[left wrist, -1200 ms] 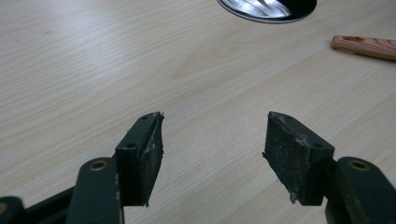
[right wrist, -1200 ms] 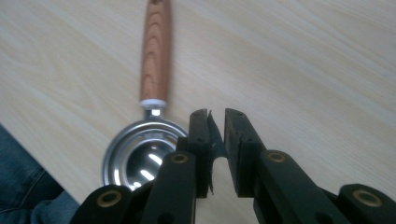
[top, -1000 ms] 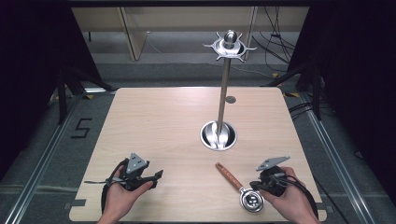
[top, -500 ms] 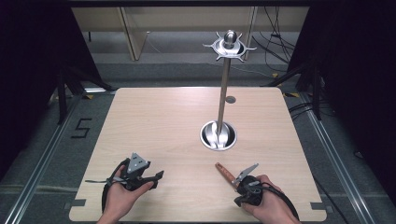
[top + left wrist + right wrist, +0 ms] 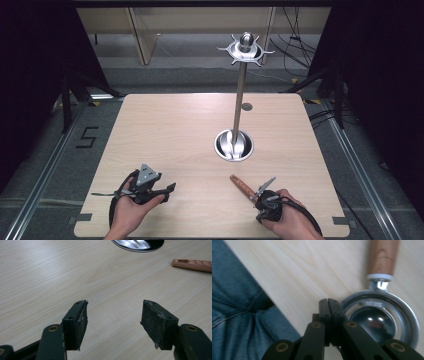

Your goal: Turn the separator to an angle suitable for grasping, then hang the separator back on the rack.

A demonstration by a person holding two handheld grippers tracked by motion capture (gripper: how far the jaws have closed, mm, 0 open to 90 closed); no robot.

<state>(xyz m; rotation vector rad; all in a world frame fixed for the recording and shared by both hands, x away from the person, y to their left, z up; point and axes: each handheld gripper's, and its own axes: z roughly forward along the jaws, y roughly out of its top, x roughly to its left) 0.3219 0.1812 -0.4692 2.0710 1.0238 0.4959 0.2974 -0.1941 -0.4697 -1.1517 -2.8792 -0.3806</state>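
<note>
Right gripper brought over the tool's metal head, jaws pressed together.

Right gripper [image 5: 328, 301] jaws are seen touching, nothing between them, tip at the rim of the ring-shaped head [image 5: 380, 317]; a second ago this gripper was held beside the tool, so a grip is judged not yet made. Left gripper [image 5: 113, 315] jaws are held apart over bare table [image 5: 165, 135], unmoved. The tool's wooden handle [image 5: 241, 184] is pointed toward the stand [image 5: 240, 97]. The stand's base dish [image 5: 234, 145] cannot be read for contents.
</note>
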